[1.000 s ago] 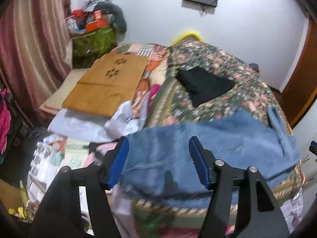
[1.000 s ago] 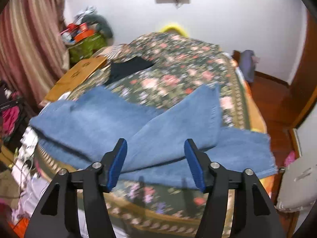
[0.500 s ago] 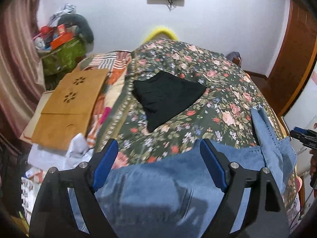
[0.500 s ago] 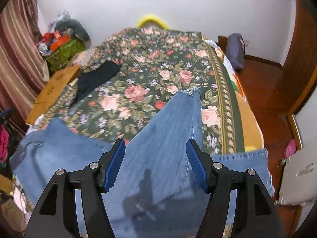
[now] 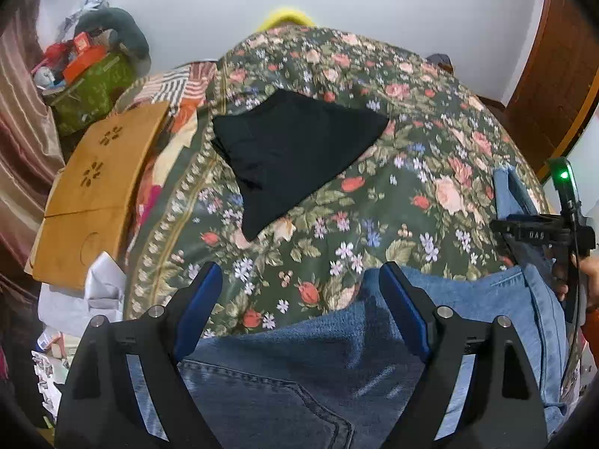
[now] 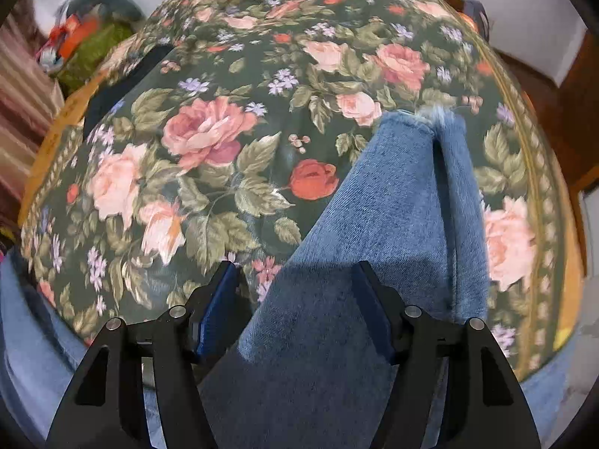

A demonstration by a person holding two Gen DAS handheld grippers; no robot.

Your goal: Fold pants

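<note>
left claw (image 5: 299,295) – apart, over jeans (image 5: 337,355) | right claw (image 6: 295,292) – apart, astride jeans leg (image 6: 393,205)

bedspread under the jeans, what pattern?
Dark green bedspread with pink and red roses, clearest in the right wrist view.

Open floral bedspread (image 5: 411,142) lies ahead of both grippers, bare between the jeans (image 5: 299,366) and the black folded garment (image 5: 292,149), which occupies the far-left part of the bed. The jeans leg (image 6: 393,194) runs ahead up the right side. A wooden lap table (image 5: 97,194) and loose papers (image 5: 93,292) crowd the left bedside; a cluttered green bin (image 5: 90,89) stands in the far corner.
</note>
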